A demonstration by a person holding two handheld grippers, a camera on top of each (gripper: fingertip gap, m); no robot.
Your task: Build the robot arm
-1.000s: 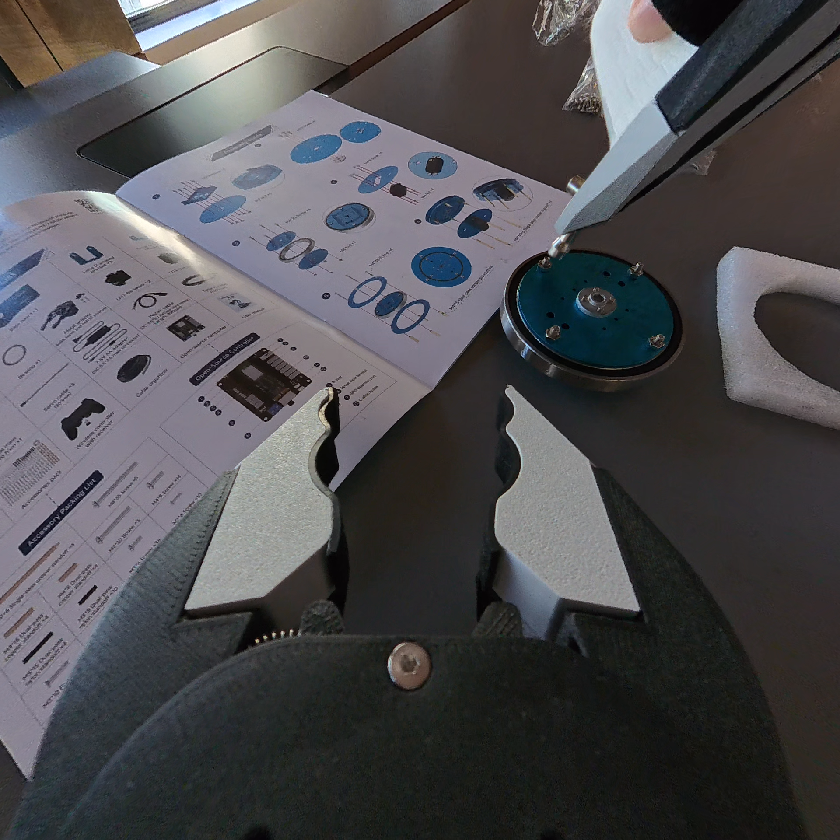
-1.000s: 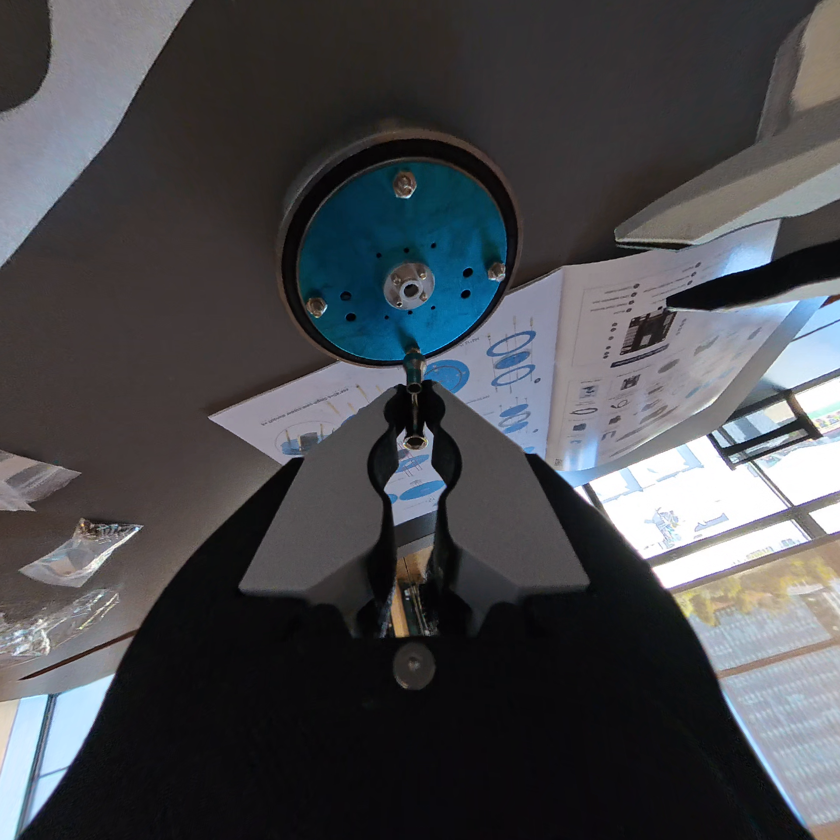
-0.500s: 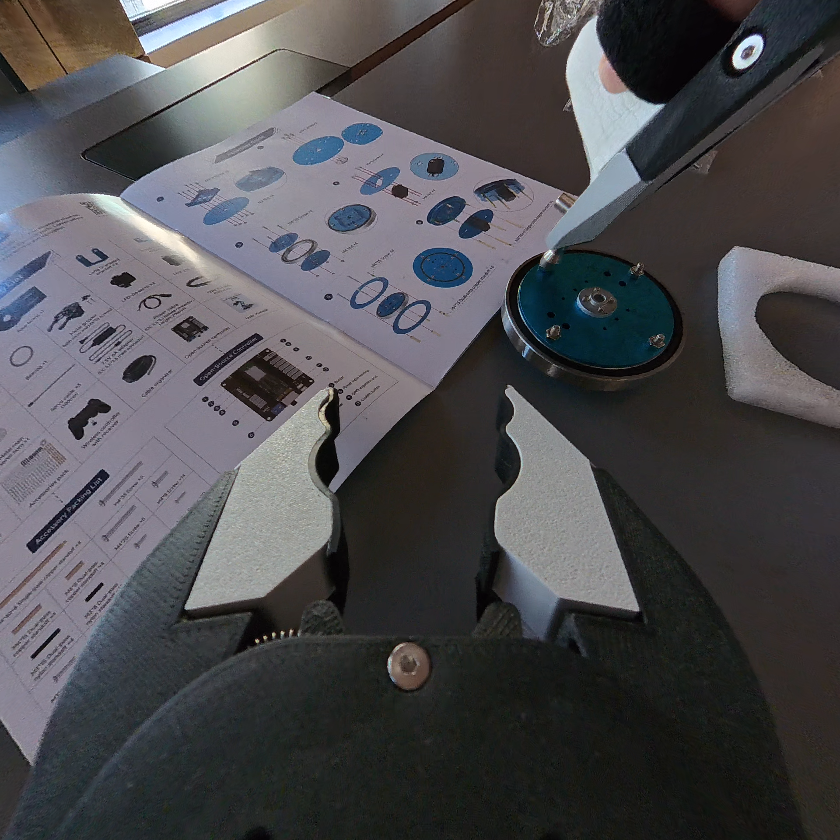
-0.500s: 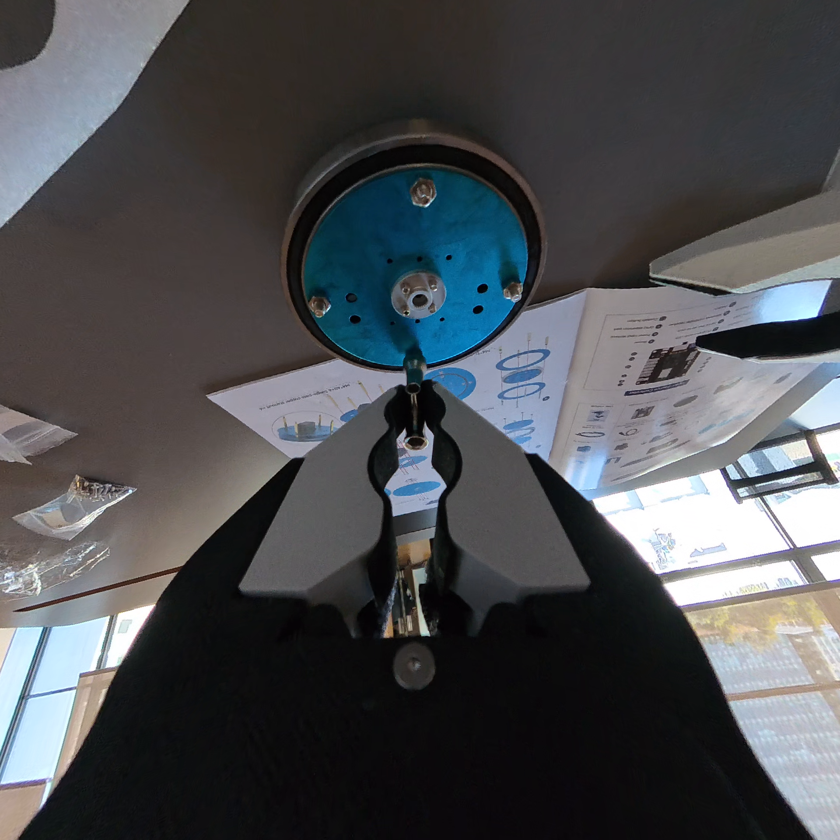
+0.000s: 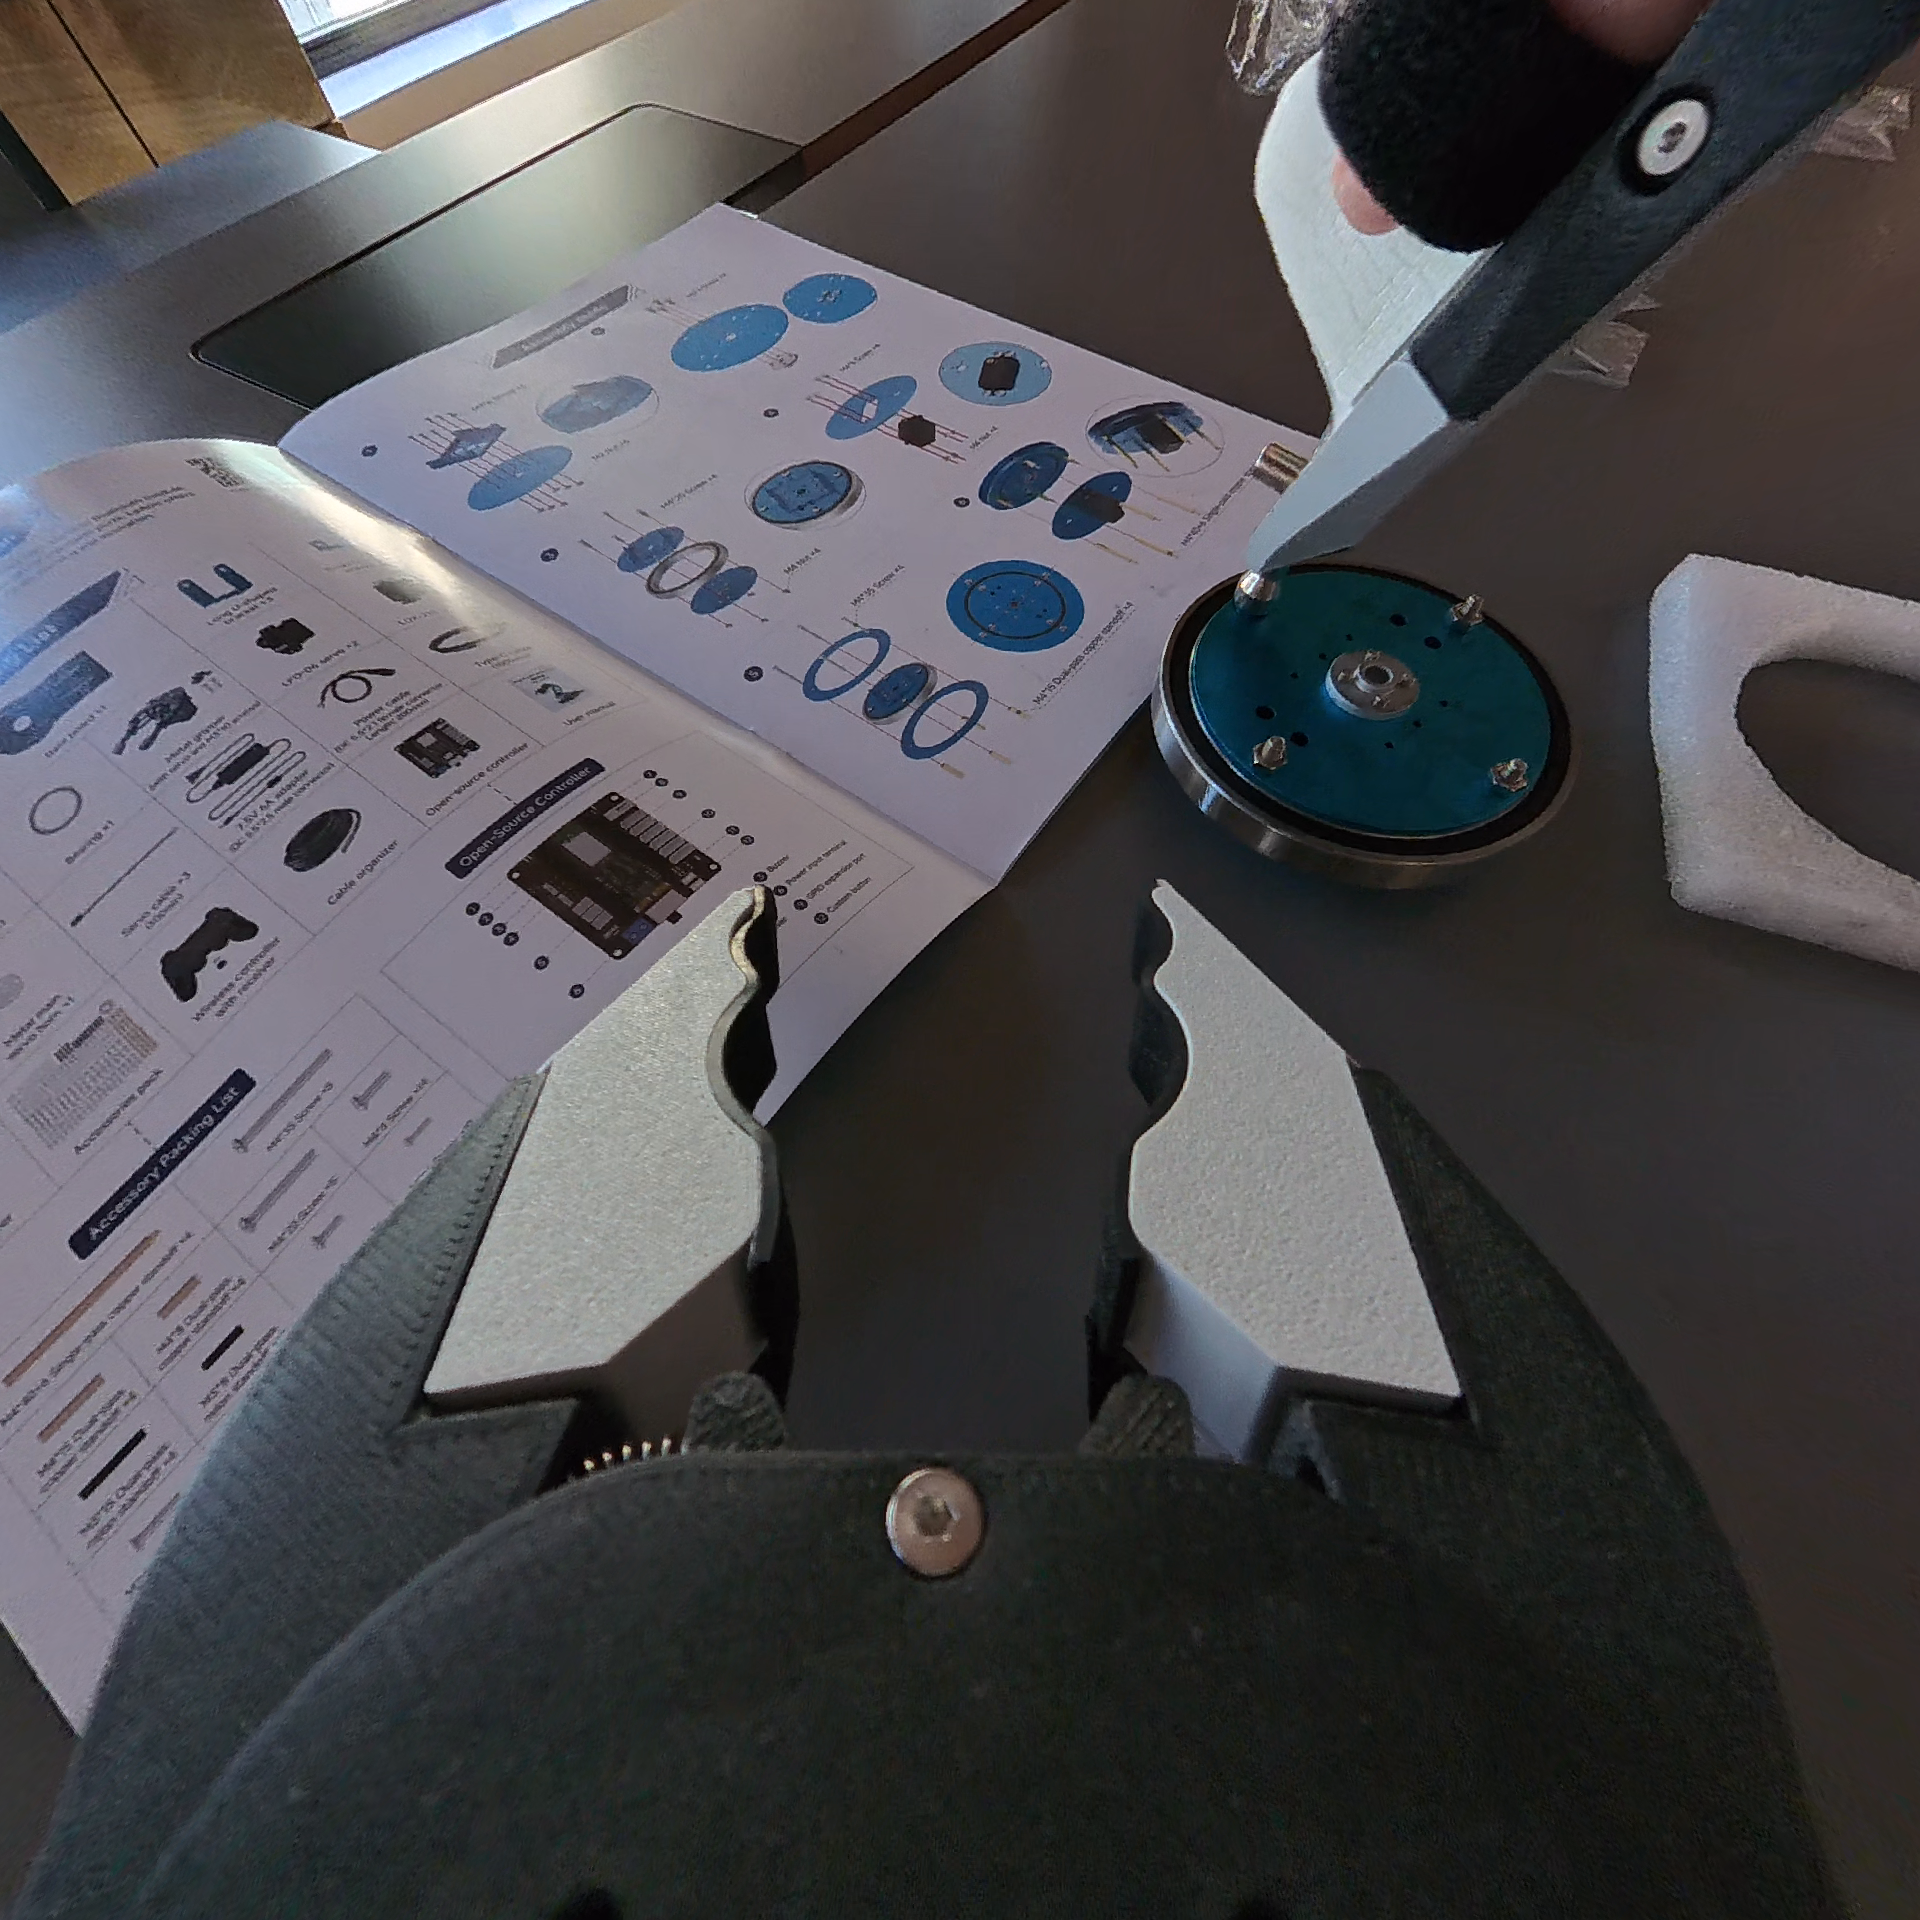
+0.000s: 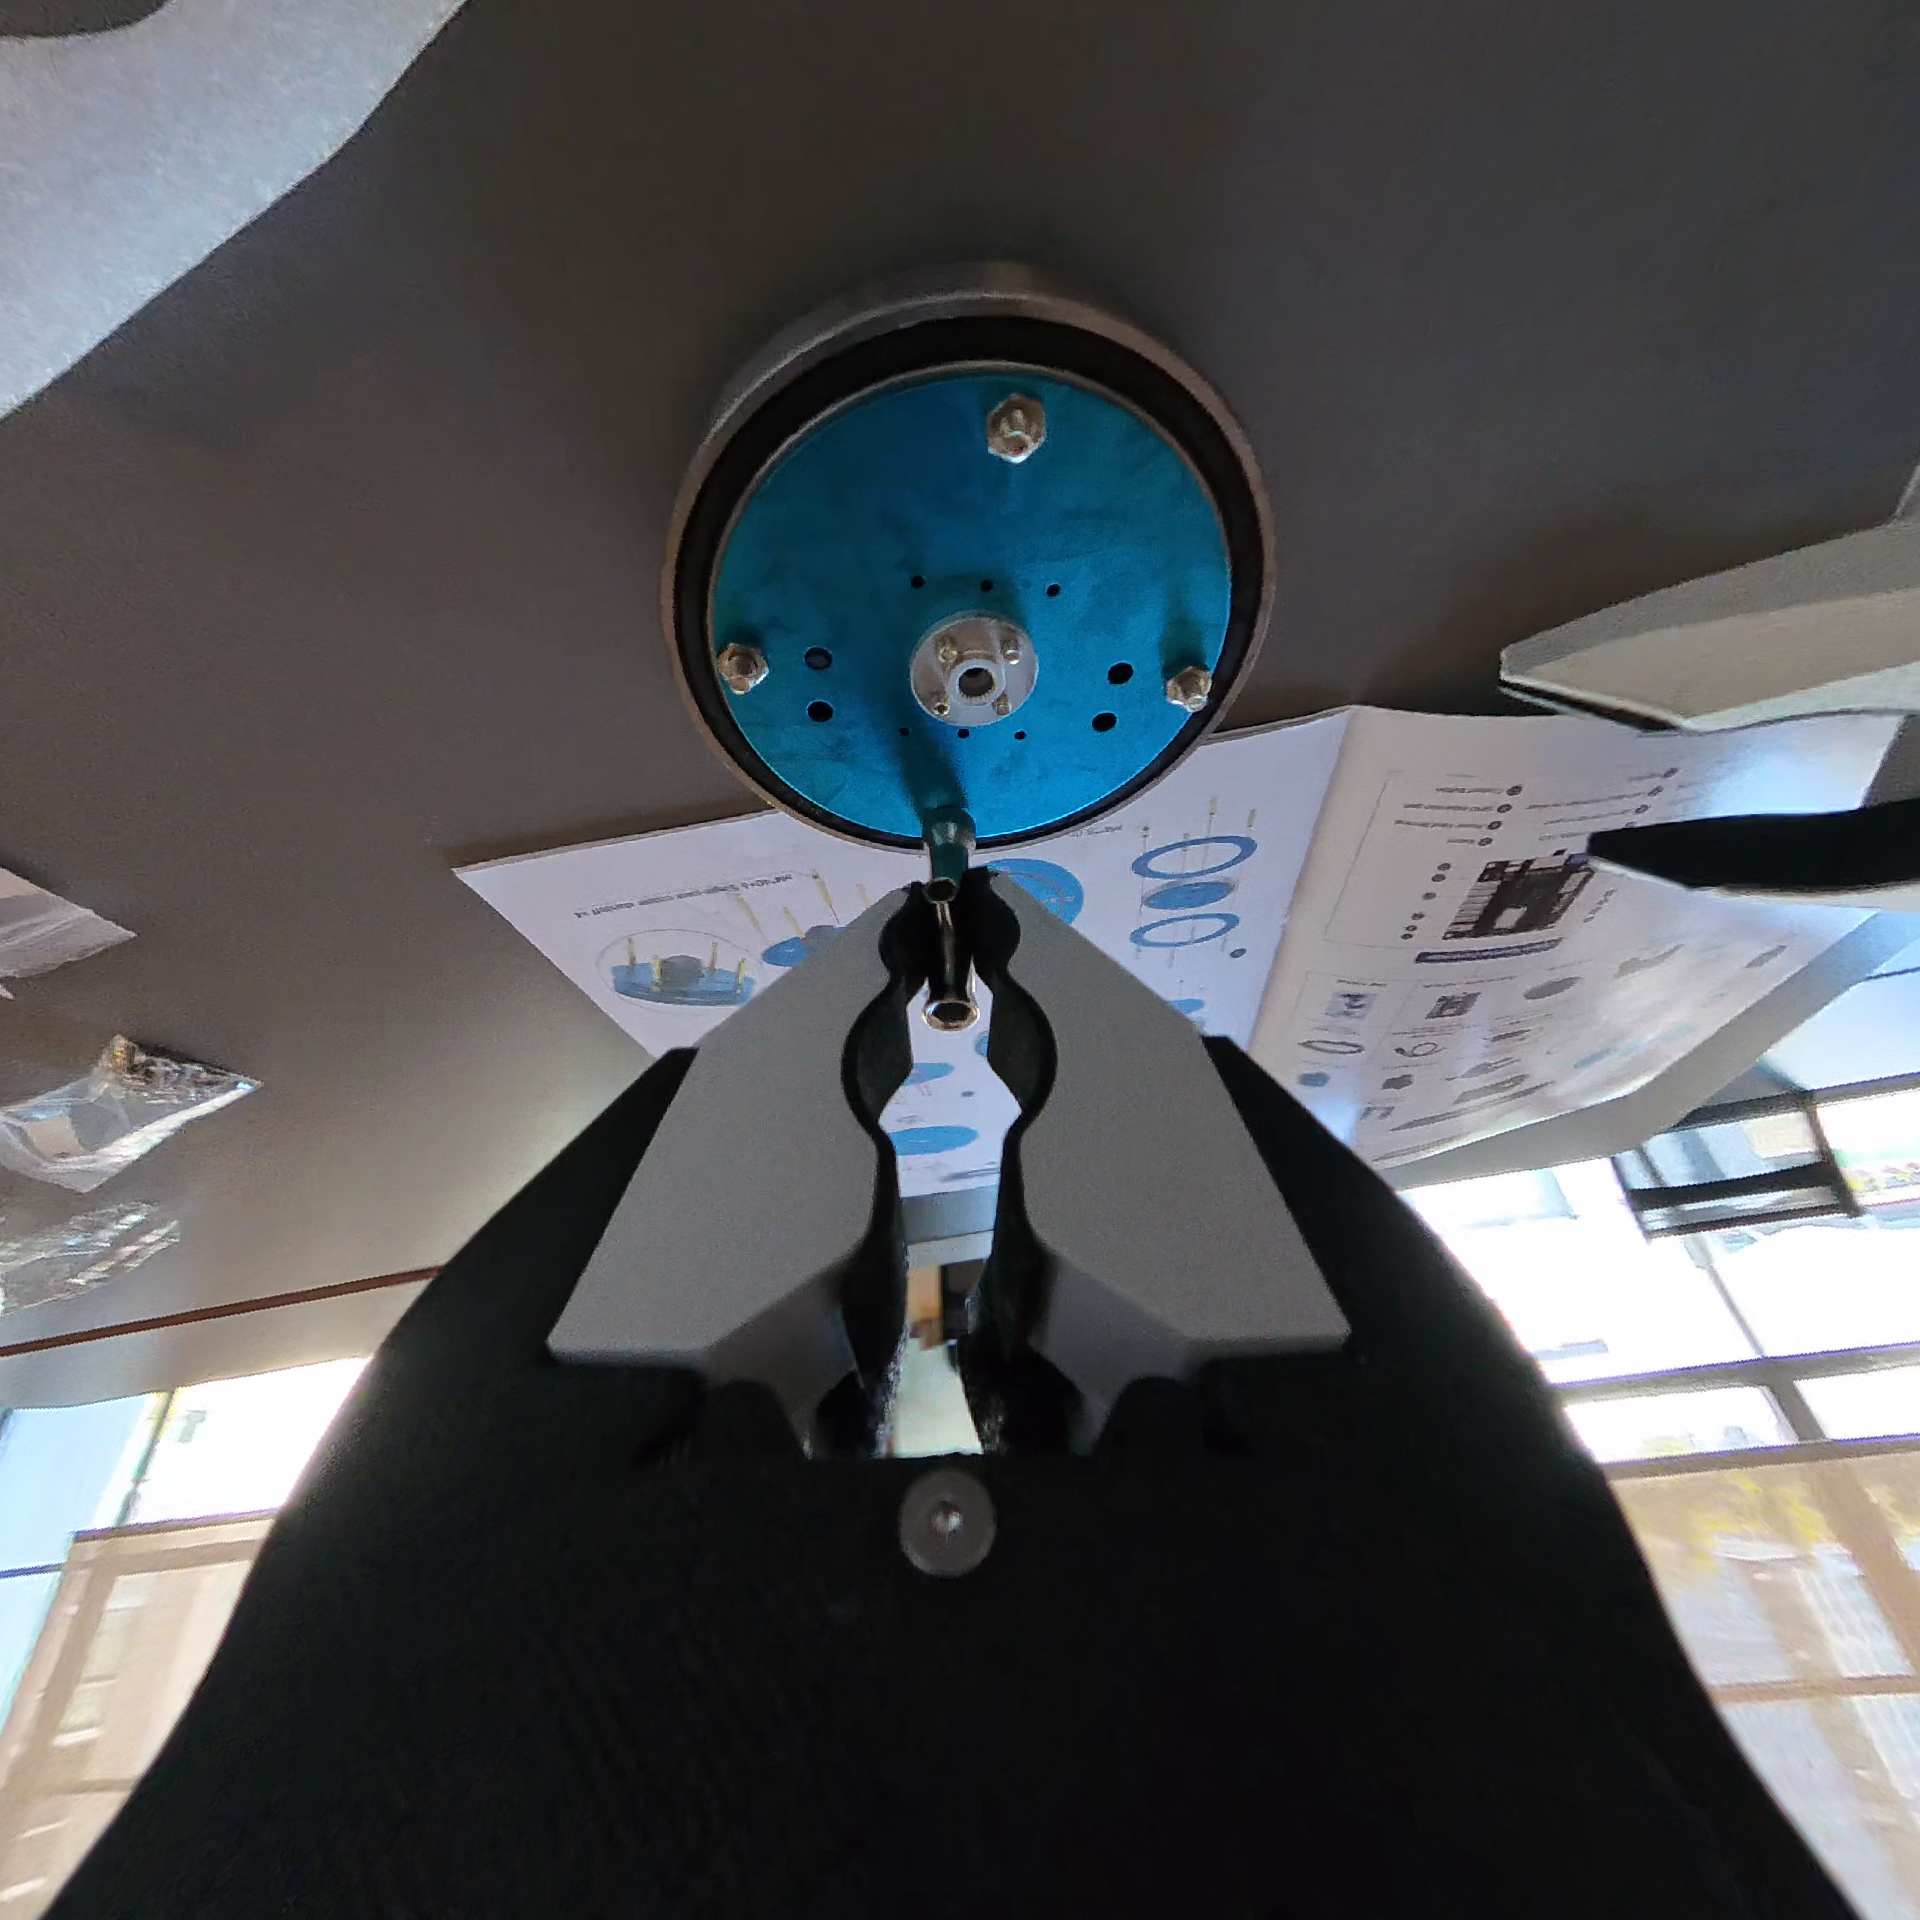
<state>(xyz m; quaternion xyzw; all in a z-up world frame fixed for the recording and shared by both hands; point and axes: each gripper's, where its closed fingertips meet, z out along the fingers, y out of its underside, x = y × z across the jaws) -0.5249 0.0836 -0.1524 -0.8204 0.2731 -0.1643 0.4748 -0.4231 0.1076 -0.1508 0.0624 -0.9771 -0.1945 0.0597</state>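
A round blue disc in a metal ring point(image 5: 1361, 717) lies on the dark table point(image 5: 1351, 1143), with nuts on its face and a hub in the middle; it also shows in the right wrist view point(image 6: 966, 582). My right gripper point(image 6: 948, 914) is shut on a small metal standoff point(image 6: 951, 1003) and holds its tip at the disc's near edge. In the left wrist view that gripper point(image 5: 1273, 561) comes down from the upper right onto the disc's far left rim. My left gripper point(image 5: 956, 925) is open and empty, low over the table in front of the disc.
An open instruction booklet point(image 5: 468, 727) lies left of the disc, also in the right wrist view point(image 6: 1455, 935). A white foam piece point(image 5: 1766, 779) lies to the right. Small clear bags of hardware point(image 6: 114, 1112) lie farther off. A loose metal standoff point(image 5: 1280, 462) rests on the booklet's corner.
My right gripper has tilted more upright and come lower onto the disc's rim with the standoff. The left gripper has hardly moved.
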